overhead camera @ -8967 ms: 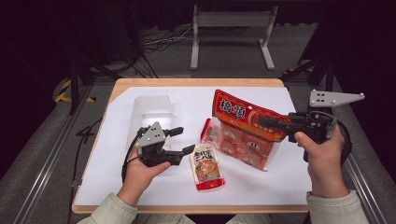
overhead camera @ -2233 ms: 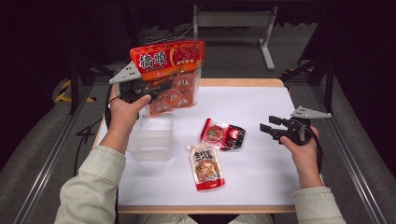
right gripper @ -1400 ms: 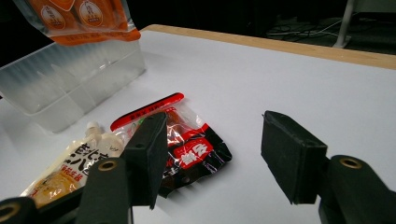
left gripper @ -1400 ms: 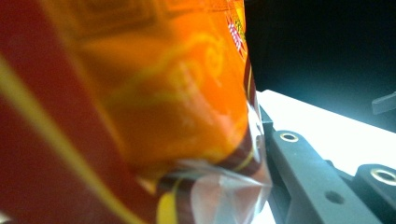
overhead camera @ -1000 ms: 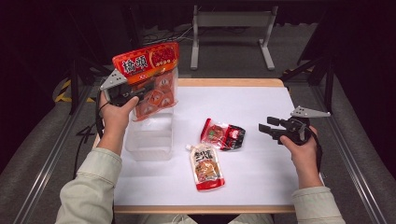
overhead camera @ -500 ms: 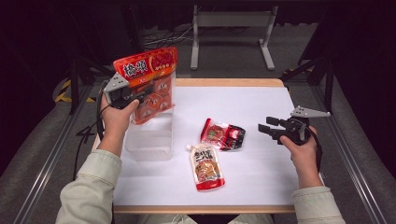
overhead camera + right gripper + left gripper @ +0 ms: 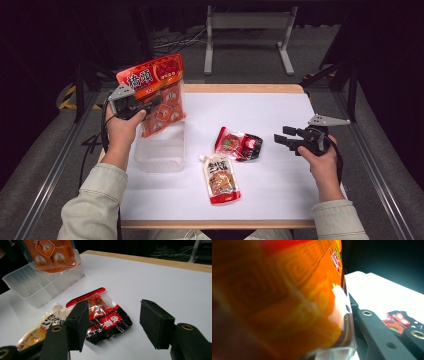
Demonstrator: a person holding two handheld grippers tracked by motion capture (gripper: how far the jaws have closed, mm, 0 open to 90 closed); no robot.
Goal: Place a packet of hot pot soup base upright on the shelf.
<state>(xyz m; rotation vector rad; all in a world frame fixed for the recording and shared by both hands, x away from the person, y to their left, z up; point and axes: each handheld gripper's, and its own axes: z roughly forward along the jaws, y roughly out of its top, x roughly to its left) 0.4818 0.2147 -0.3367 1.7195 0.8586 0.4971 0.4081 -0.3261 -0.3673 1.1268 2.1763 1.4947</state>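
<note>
Left of frame, left hand-held gripper (image 7: pixel 150 103) pinching large orange snack bag (image 7: pixel 155 95), tilted over clear plastic bin (image 7: pixel 159 152) on white bench (image 7: pixel 280 185), bag's lower edge dipping inside, right hand-held gripper (image 7: pixel 281 139) spread, near red-black pouch (image 7: pixel 239 144).

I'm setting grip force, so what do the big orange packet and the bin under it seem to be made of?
The orange packet, held in the left gripper, looks like glossy printed plastic film: it shines and creases. The bin looks like rigid, frosted translucent plastic, since the table shows dimly through its walls.

Black tool (image 7: pixel 286 139), pale green sleeves (image 7: pixel 95 200)
</note>
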